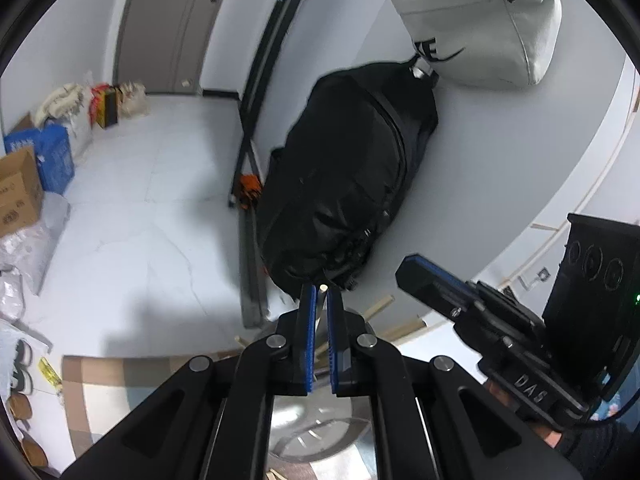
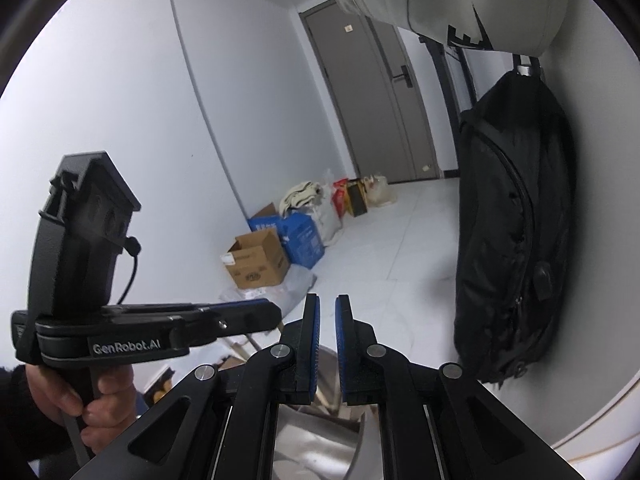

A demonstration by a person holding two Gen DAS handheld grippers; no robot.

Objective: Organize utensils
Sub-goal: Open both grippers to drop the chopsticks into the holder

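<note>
left hand-held gripper (image 1: pixel 321 300): clamped on pale wooden chopstick (image 1: pixel 322 289), lifted clear for sorting | right hand-held gripper (image 2: pixel 327 312): narrow gap, holding nothing | metal bowl (image 1: pixel 320 432) beneath

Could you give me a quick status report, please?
Left gripper shut on a chopstick. Right gripper open, holding nothing. Metal container below. Nothing in the way.

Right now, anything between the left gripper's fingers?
Yes. In the left wrist view a pale wooden chopstick stands between the left gripper fingers, tip poking past them. The right gripper fingers show only a bare gap.
</note>
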